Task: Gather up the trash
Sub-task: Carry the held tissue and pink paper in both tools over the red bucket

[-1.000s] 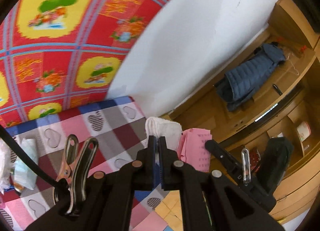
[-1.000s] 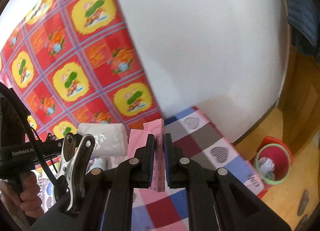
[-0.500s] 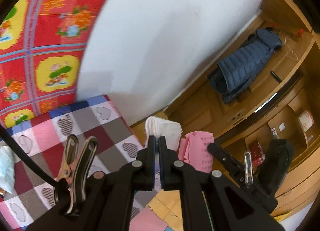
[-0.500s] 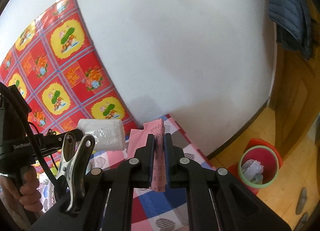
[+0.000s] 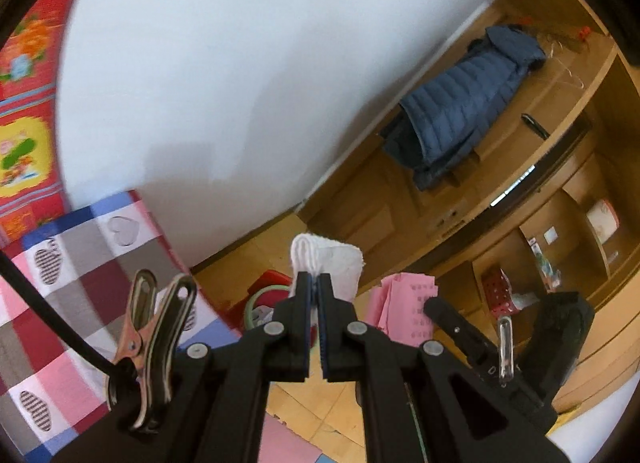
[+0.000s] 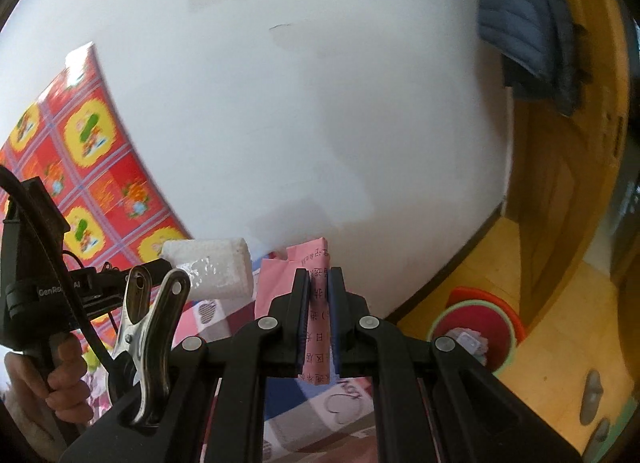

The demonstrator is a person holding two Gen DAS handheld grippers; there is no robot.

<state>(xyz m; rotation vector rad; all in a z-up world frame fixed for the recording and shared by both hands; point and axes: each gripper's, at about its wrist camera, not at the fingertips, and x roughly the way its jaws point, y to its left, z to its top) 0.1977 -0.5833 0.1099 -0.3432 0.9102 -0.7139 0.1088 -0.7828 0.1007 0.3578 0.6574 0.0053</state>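
My left gripper (image 5: 316, 283) is shut on a folded white tissue (image 5: 332, 263) and holds it in the air past the table's corner. My right gripper (image 6: 319, 279) is shut on a folded pink printed paper (image 6: 316, 295). The pink paper (image 5: 404, 303) and the right gripper also show in the left wrist view, just right of the tissue. The white tissue (image 6: 212, 271) shows in the right wrist view, left of the paper. A red bin with a green rim (image 6: 476, 327), holding crumpled trash, stands on the floor; in the left view it (image 5: 264, 295) peeks out behind my fingers.
A table with a checked heart-pattern cloth (image 5: 80, 263) lies at the left. A white wall (image 5: 240, 83) is ahead. Wooden cabinets (image 5: 520, 203) with a blue jacket (image 5: 468, 111) stand at the right. The floor (image 6: 560, 303) is yellow wood.
Both grippers have swung right, away from the table and the red patterned wall cloth, each holding its item. The red bin has come nearer and now shows in the left view.
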